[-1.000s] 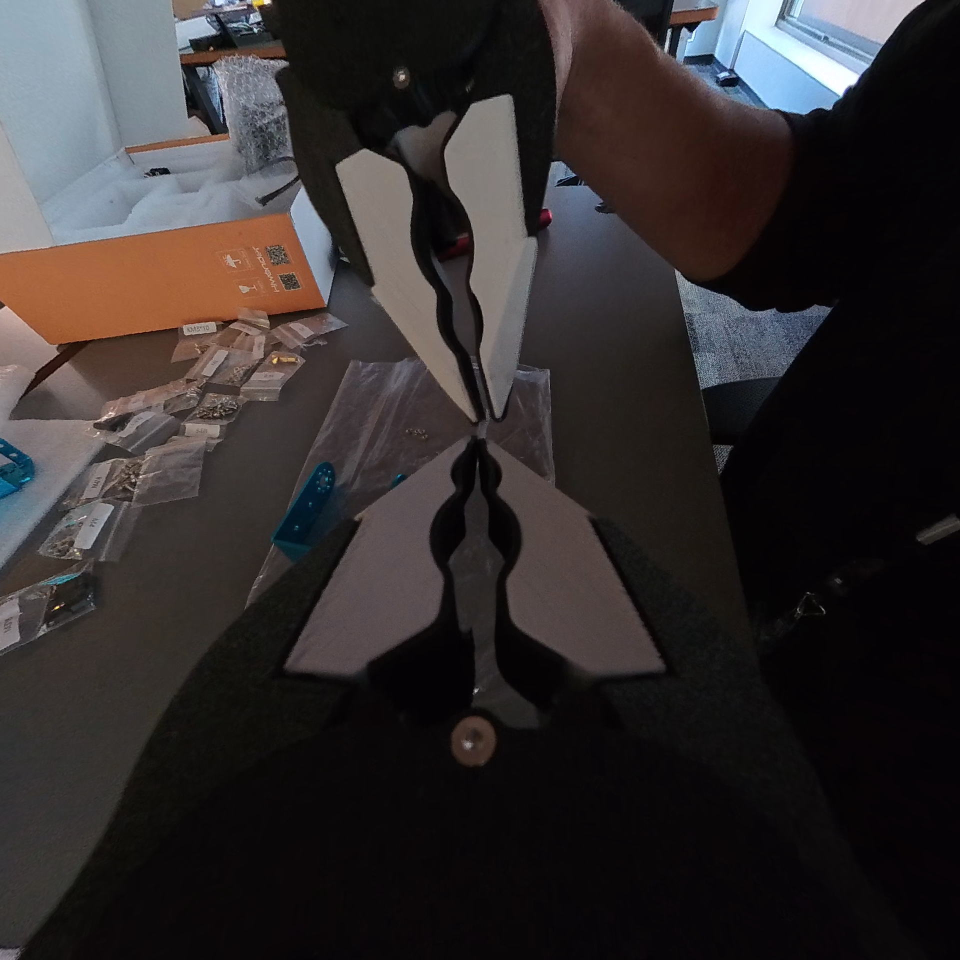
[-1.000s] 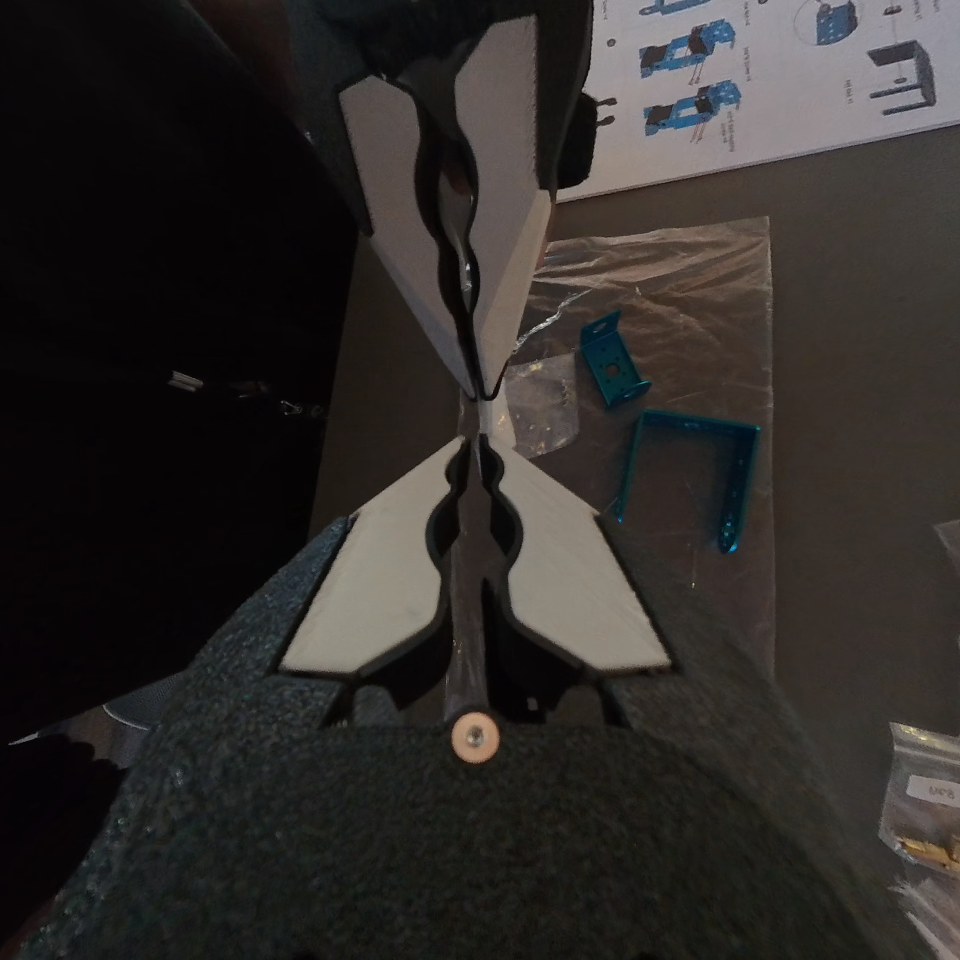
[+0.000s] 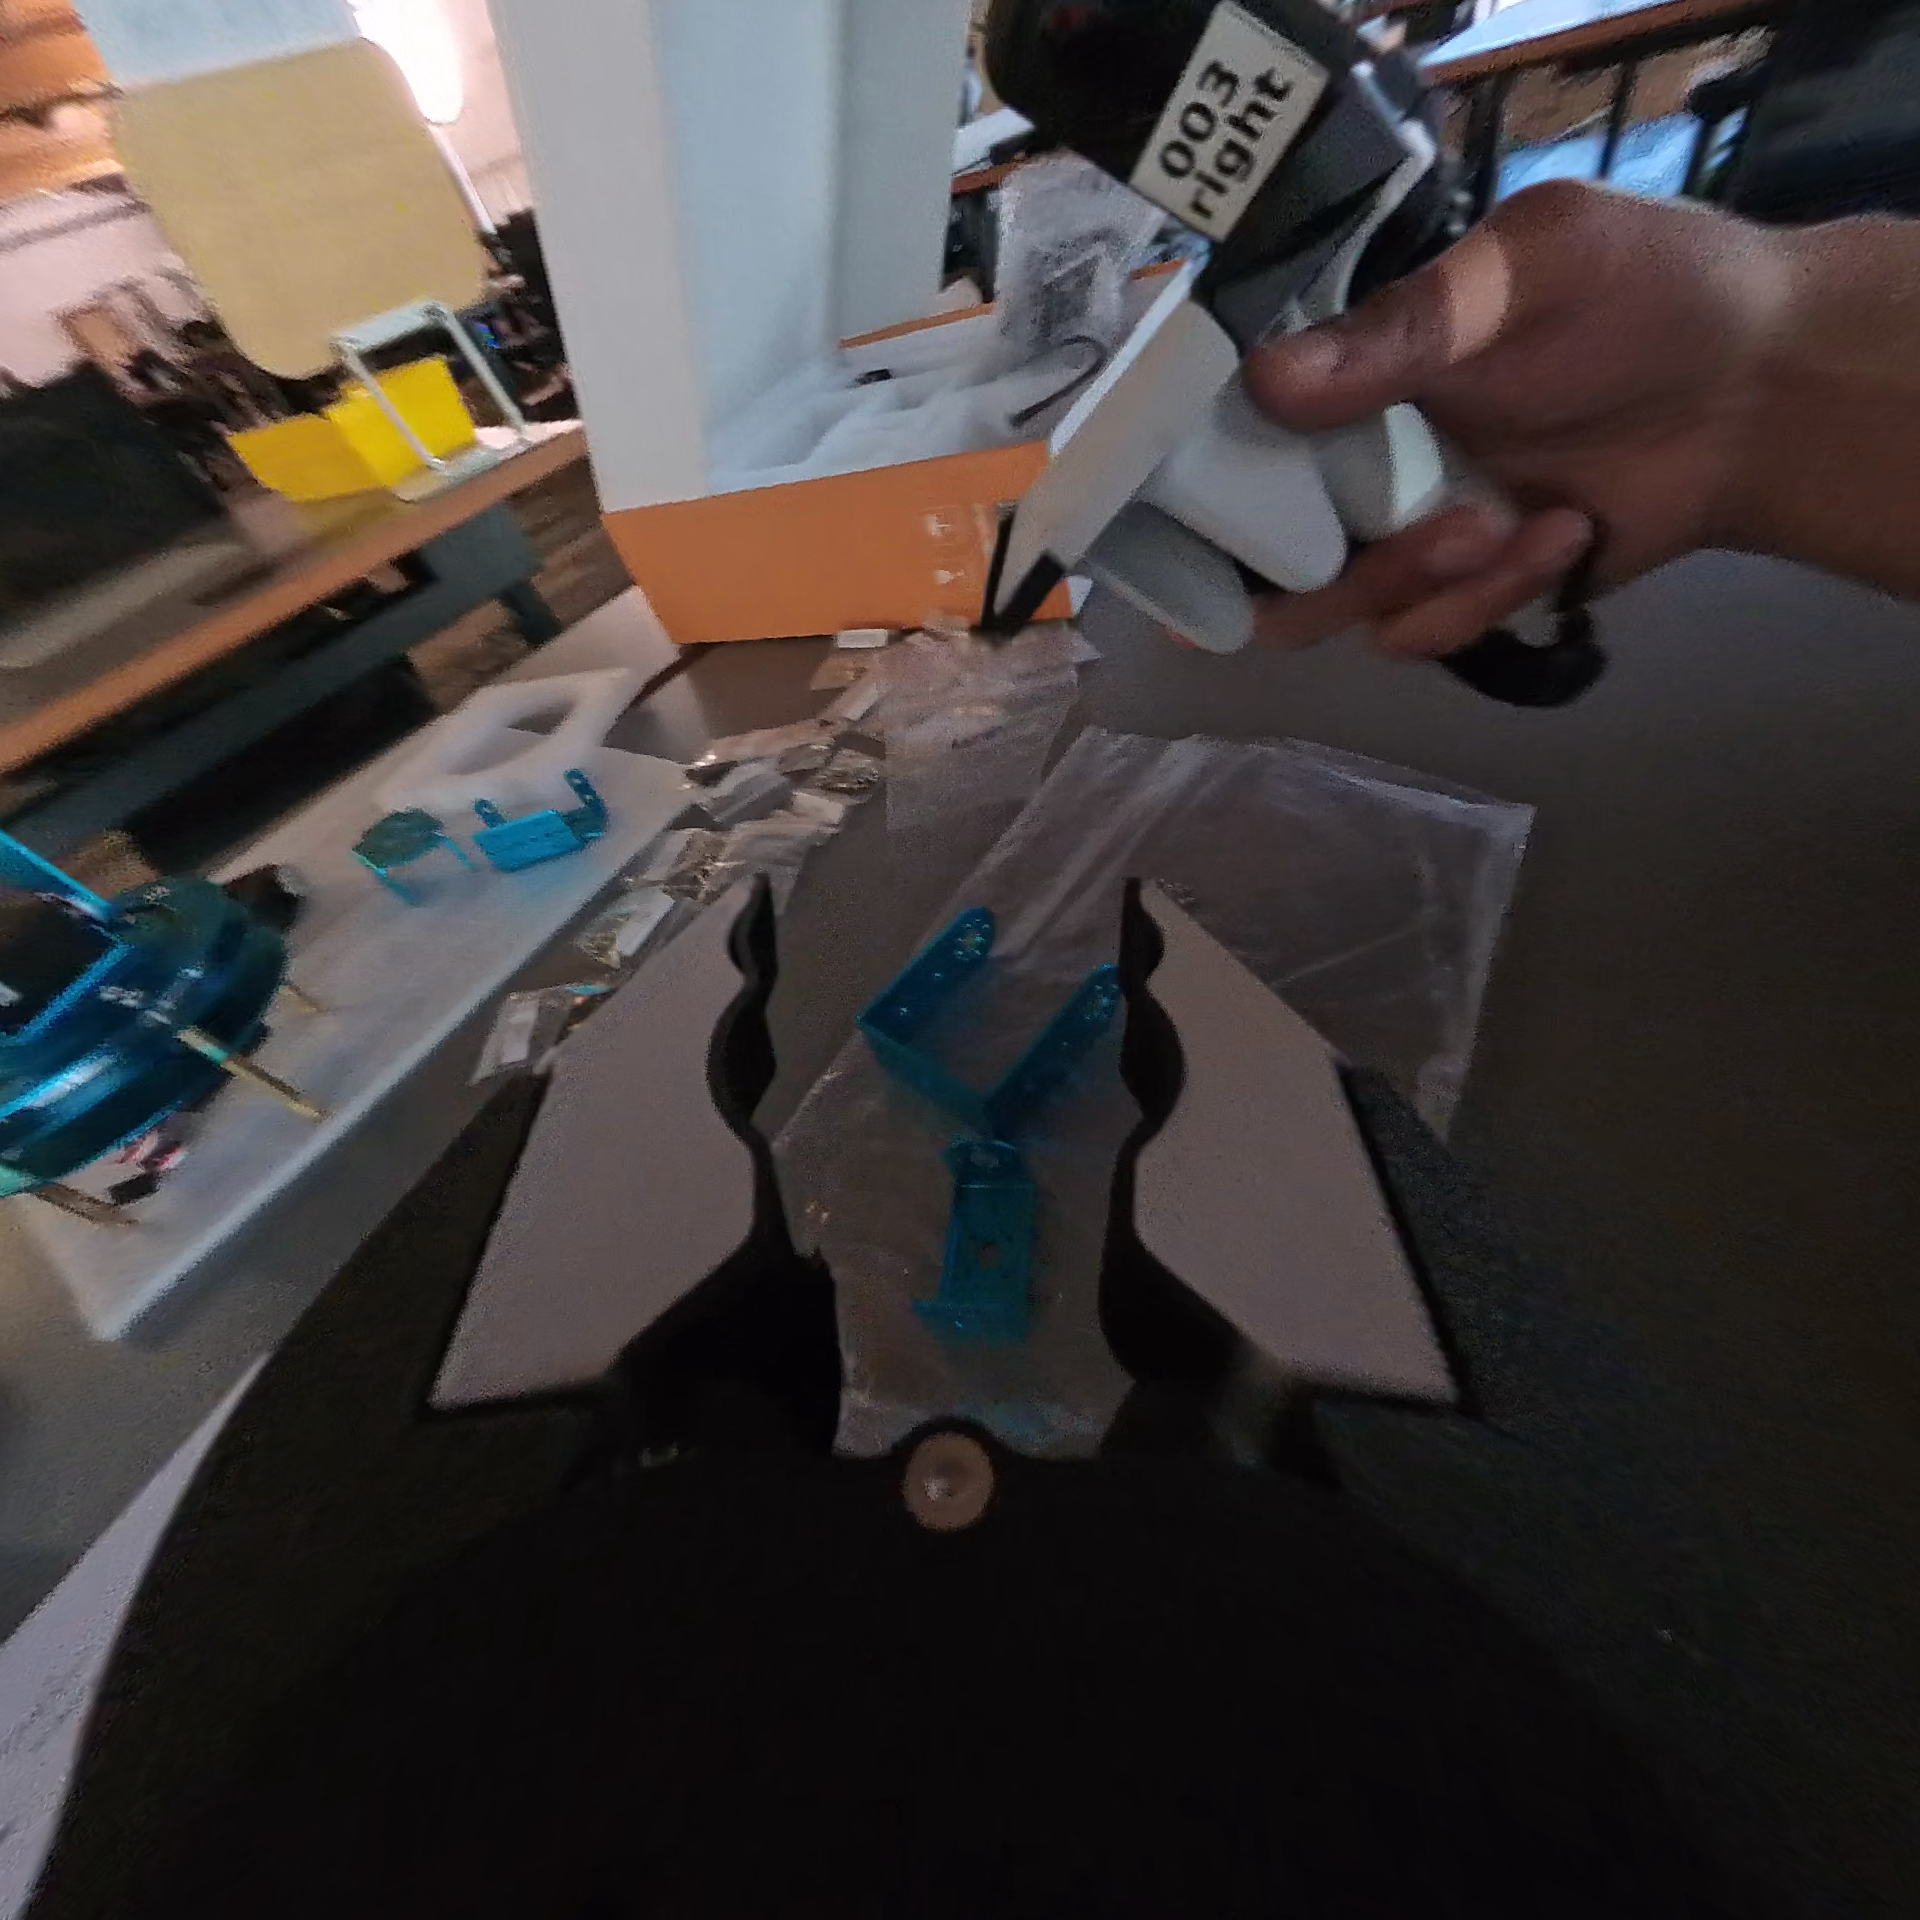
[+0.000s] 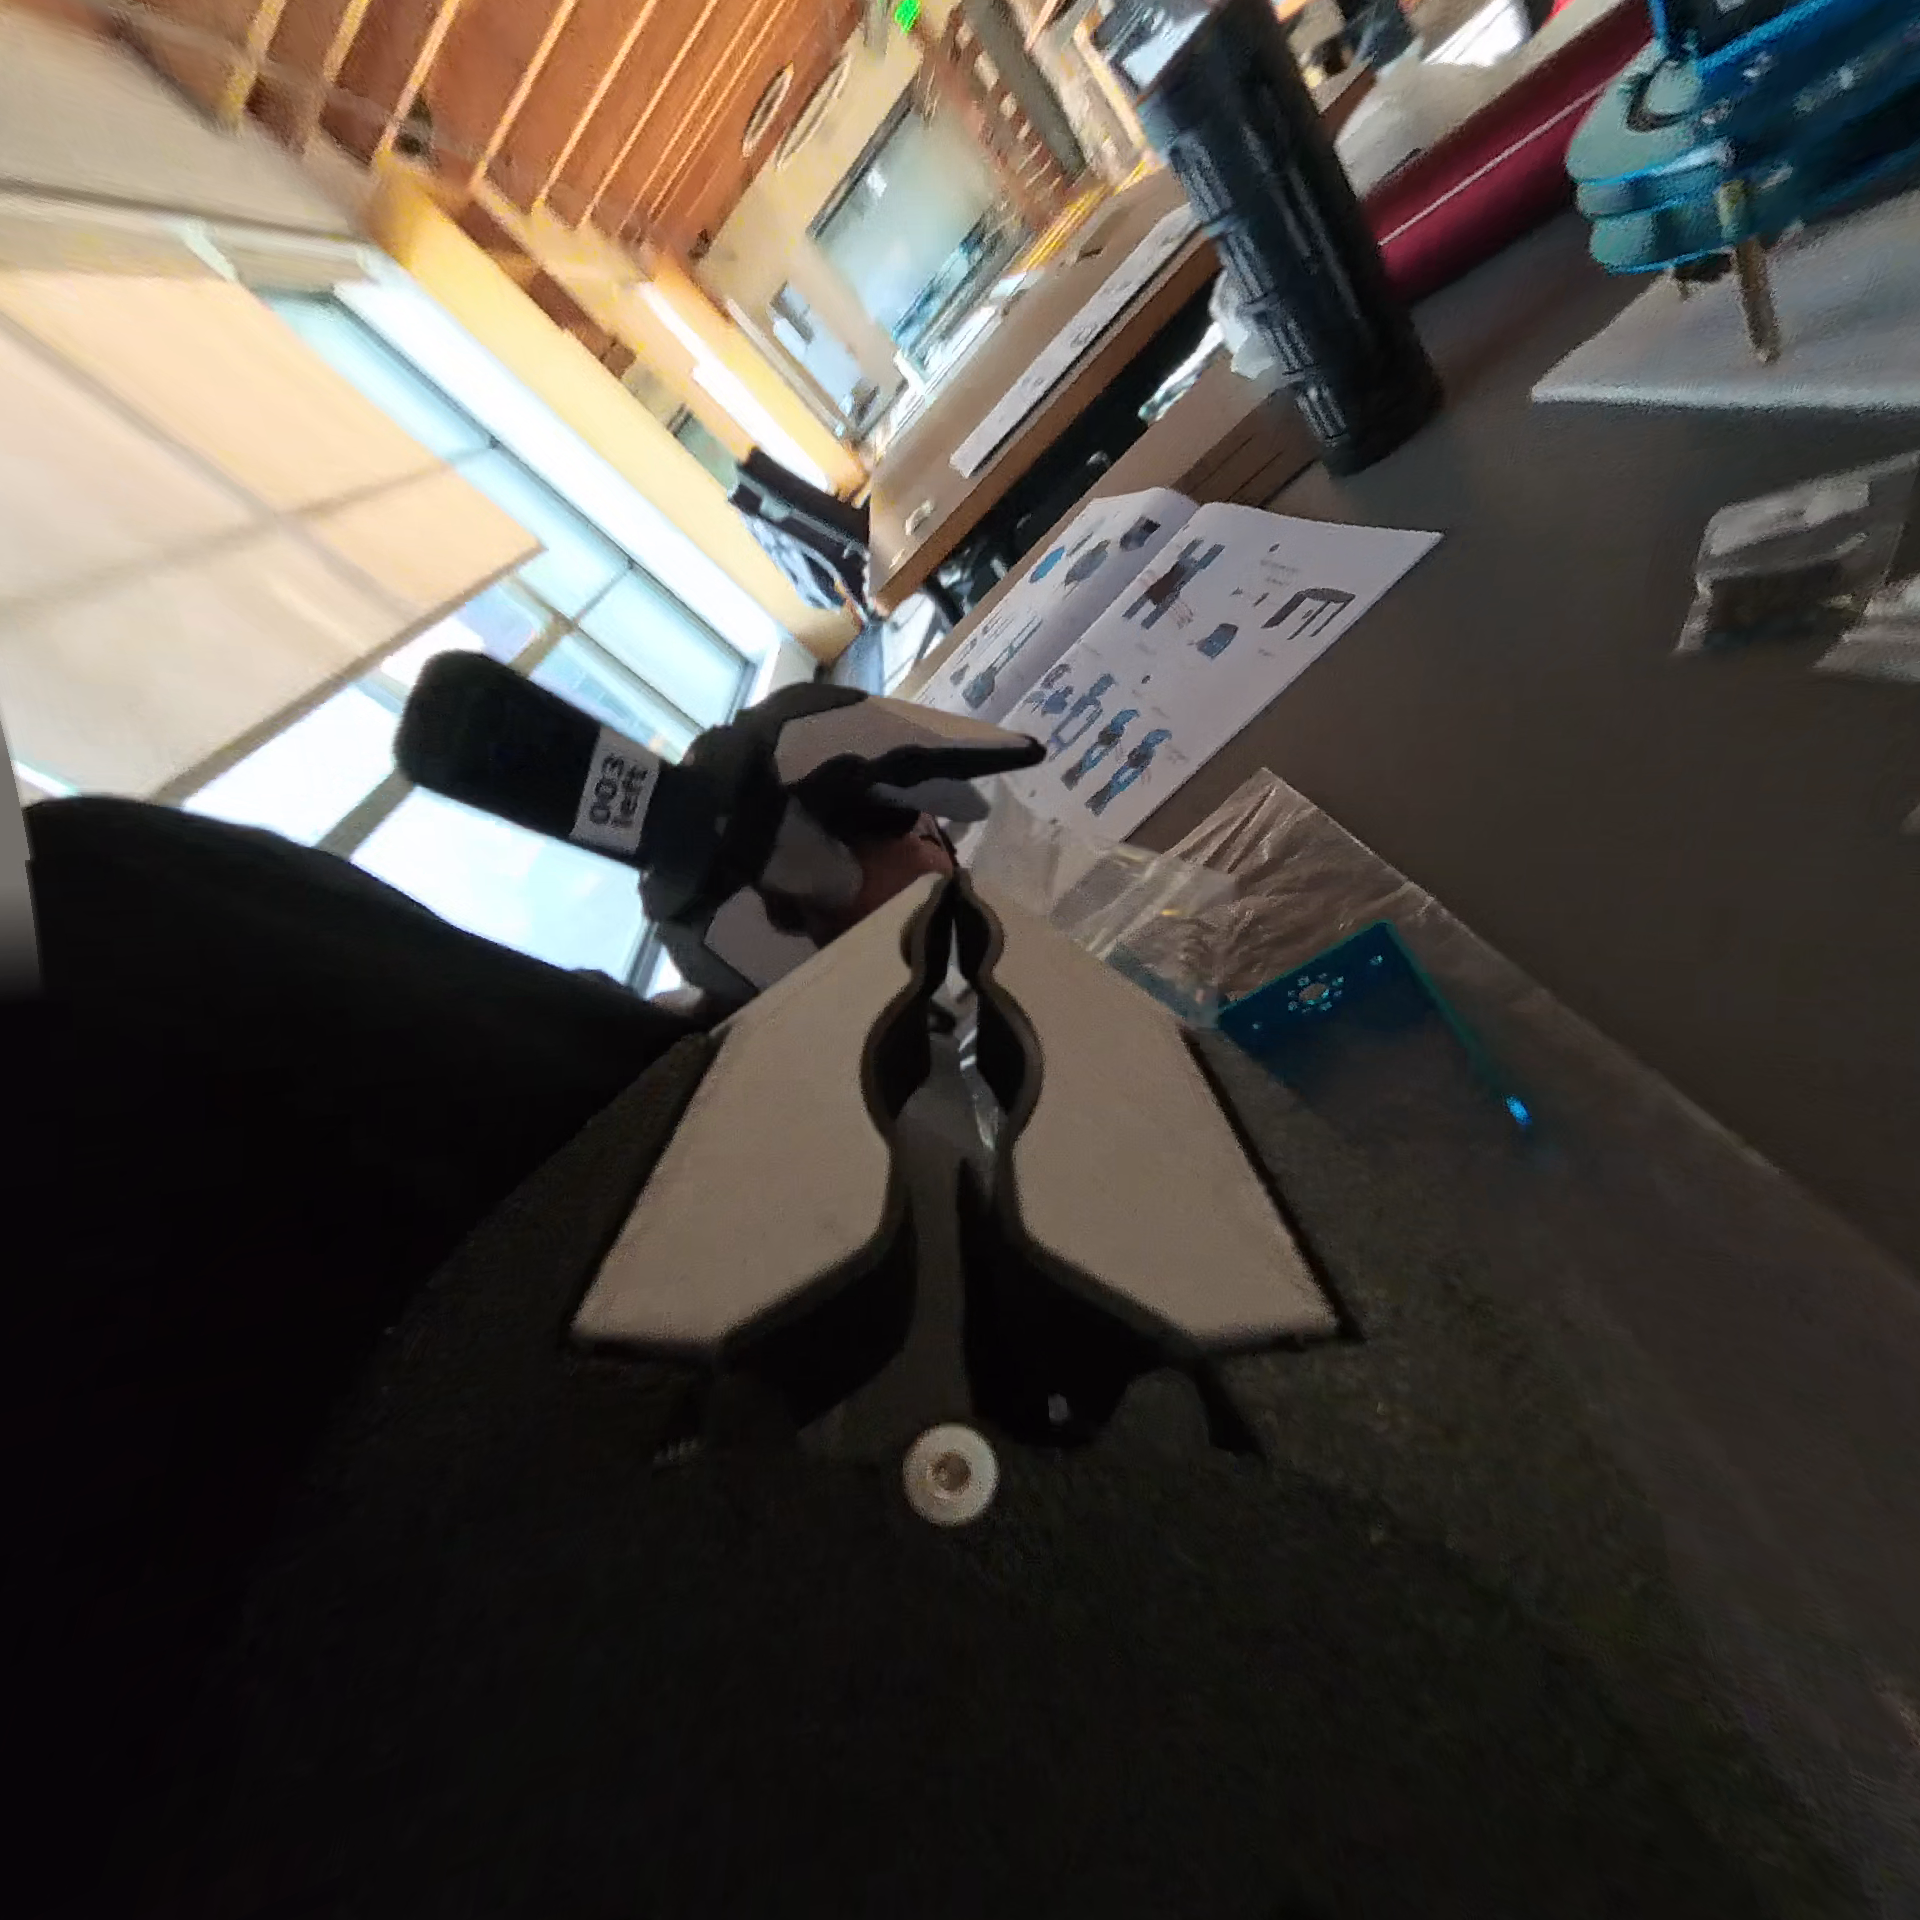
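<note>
Blue metal brackets [image 3: 977, 1049] lie on a clear plastic bag [image 3: 1278, 862] spread flat on the dark desk [image 3: 1683, 935], a U-shaped one with a smaller bent one [image 3: 982, 1257] just beside its corner. Over them hangs the left gripper [image 3: 945, 935], its fingers [image 3: 644, 1153] spread wide apart with nothing between them; both brackets show through the gap. Farther back a hand [image 3: 1579, 416] holds the right gripper [image 3: 1023, 582] tilted down toward the far end of the bag, near an open orange and white box [image 3: 821, 540]. In its own view the right gripper [image 4: 954, 894] has its fingers [image 4: 769, 1153] drawn together at the tips; whether anything thin is pinched there cannot be told. To its right a blue bracket [image 4: 1340, 1018] rests on the bag [image 4: 1278, 862], and beyond that an open instruction booklet [image 4: 1174, 634] lies on the desk [image 4: 1662, 790], with a dark cylinder [image 4: 1278, 218] standing past it. Left of the bag, small packets of hardware [image 3: 727, 831] are scattered, beside a white foam sheet [image 3: 343, 1060] that carries more blue parts [image 3: 540, 831] and a round blue assembly [image 3: 114, 997]. Both views are blurred.
</note>
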Demonstrator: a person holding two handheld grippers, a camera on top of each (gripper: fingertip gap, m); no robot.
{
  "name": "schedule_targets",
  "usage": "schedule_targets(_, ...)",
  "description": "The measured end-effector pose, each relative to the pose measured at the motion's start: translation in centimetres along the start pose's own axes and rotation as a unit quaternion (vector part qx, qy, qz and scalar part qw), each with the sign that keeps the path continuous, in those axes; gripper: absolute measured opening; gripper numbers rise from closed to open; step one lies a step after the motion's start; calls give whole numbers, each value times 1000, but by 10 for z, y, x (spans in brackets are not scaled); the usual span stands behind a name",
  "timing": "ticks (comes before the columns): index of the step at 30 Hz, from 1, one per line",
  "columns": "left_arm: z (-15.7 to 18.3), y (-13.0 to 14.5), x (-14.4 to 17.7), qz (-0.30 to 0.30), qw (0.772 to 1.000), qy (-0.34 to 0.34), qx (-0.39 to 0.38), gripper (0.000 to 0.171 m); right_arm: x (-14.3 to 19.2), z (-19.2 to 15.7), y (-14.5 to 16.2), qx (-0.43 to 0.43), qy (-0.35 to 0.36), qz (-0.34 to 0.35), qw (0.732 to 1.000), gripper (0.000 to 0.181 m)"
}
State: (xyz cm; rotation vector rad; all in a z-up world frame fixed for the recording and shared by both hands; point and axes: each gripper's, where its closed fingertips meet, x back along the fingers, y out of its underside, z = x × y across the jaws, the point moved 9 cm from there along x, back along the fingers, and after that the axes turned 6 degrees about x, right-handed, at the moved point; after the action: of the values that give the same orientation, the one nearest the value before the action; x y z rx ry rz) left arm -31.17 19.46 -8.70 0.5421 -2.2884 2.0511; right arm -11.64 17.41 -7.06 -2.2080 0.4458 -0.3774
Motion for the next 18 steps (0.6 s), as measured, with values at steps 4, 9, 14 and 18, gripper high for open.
schedule_targets(4,11,-2,-17,3,1000,-21,-3,77,-10,-10,12,-24,27,34,999,0)
schedule_targets(9,17,-6,-30,12,999,-36,36,57,-14,-20,24,0,94,38,995,0)
schedule_targets(14,20,-1,-32,-7,999,-44,30,57,-2,-25,26,4,112,74,991,0)
schedule_targets(18,16,8,-10,-37,997,14,74,49,34,-28,29,73,164,77,981,0)
